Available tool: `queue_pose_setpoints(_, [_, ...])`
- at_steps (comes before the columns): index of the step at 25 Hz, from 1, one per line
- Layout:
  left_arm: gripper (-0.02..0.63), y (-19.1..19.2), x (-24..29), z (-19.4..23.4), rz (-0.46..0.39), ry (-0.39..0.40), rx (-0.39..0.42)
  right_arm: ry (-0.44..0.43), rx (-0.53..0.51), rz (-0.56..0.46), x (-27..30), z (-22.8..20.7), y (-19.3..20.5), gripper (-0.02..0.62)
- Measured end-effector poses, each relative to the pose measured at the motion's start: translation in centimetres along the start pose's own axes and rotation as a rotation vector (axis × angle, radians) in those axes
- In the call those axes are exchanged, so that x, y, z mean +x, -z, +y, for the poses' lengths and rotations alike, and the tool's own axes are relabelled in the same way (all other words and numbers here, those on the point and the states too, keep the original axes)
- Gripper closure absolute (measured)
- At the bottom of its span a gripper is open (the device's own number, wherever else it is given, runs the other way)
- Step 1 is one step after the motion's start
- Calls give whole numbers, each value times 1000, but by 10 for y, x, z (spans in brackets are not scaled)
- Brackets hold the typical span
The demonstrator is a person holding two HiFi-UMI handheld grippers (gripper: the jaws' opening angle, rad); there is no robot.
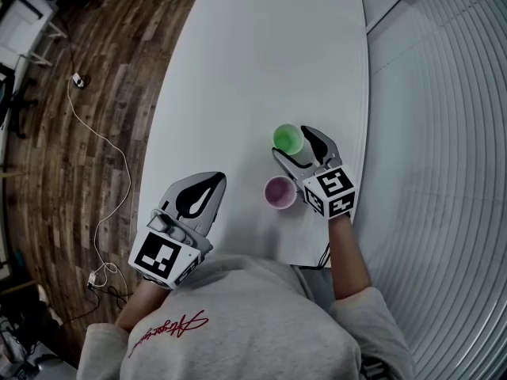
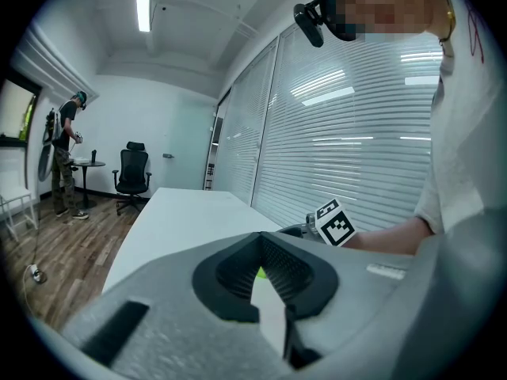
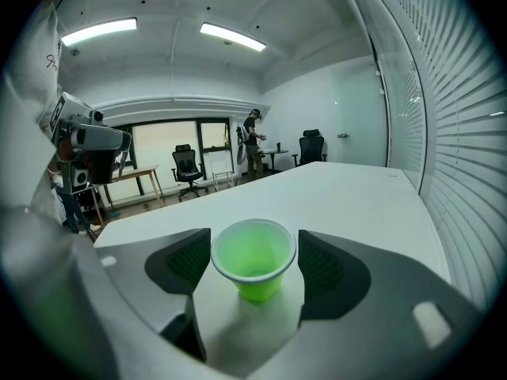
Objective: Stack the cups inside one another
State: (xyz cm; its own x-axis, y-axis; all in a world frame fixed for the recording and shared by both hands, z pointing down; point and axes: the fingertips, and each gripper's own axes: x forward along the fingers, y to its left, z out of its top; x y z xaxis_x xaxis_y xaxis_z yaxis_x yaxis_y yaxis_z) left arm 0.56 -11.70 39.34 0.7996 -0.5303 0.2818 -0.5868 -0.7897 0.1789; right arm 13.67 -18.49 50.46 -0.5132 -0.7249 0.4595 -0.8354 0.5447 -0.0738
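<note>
A green cup [image 1: 288, 139] stands upright on the white table [image 1: 253, 62]. My right gripper [image 1: 295, 145] is open, one jaw on each side of the cup and close to its rim. In the right gripper view the green cup [image 3: 253, 260] sits between the two pads [image 3: 184, 261], still resting on the table. A purple cup [image 1: 280, 192] stands upright just nearer me, beside the right gripper's marker cube. My left gripper [image 1: 211, 184] is shut and holds nothing, over the table's near left part. In its own view the left gripper [image 2: 261, 241] has its tips together.
The table's near edge [image 1: 261, 253] runs just behind the purple cup. A wall of blinds [image 1: 444, 133] lies close along the right. Wooden floor with a loose cable [image 1: 103, 145] lies to the left. Office chairs [image 2: 132, 176] and a person stand far off.
</note>
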Motion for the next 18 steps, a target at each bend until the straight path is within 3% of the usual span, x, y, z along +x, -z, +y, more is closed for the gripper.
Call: queue_pose_setpoints(18, [612,0,-7,0,-7,-18,1,11,-7,-5,2,-2,0,256])
